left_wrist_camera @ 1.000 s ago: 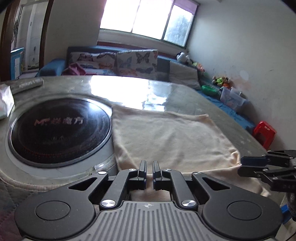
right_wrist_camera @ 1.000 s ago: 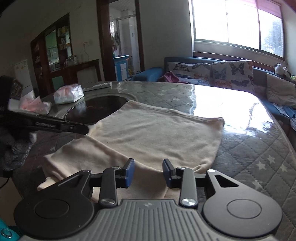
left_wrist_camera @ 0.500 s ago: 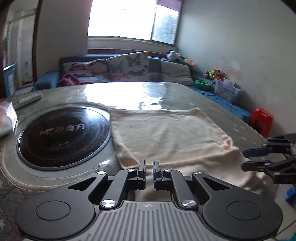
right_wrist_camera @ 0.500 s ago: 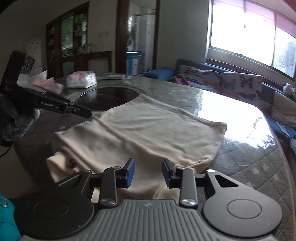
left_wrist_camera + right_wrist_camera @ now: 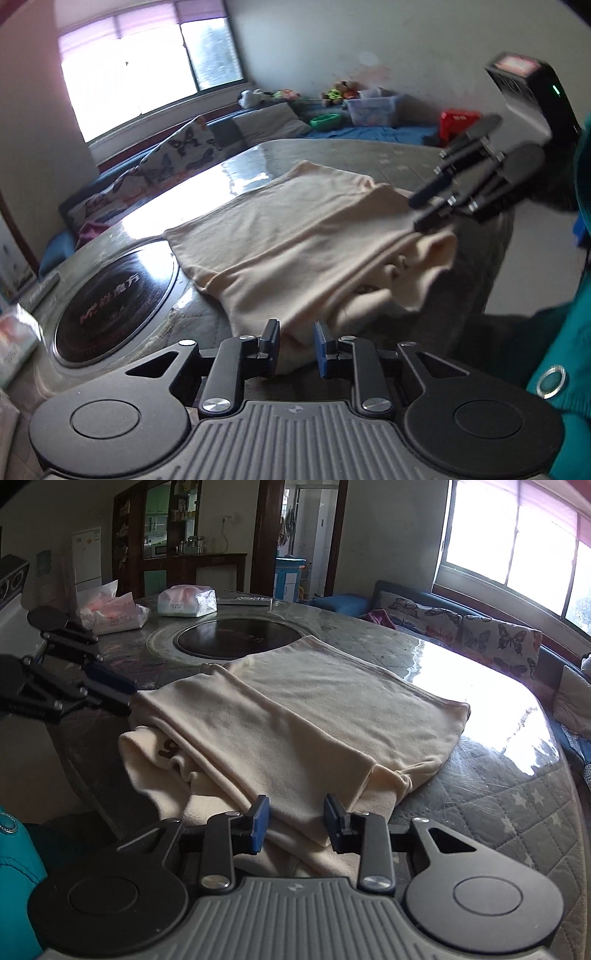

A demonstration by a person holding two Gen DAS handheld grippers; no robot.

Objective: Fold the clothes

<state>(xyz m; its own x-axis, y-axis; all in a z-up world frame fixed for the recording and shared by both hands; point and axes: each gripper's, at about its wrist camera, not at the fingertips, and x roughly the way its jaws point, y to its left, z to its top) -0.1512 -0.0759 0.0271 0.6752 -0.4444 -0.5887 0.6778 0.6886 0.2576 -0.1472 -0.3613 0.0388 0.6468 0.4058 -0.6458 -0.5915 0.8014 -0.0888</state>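
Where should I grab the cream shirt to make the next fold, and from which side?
Likely the doubled near edge of the cream shirt, coming in low from the table's near rim. That edge lies thick and loose between each open gripper's fingers, left gripper and right gripper, while the far hem lies flat.

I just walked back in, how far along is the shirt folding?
Partly done: the cream shirt lies on the table with its near part folded over. Both tongs, left and right, are open around the near edge. Further folds remain.

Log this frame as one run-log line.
step: folding cream garment | left gripper: open | right gripper: open | garment part-folded on table
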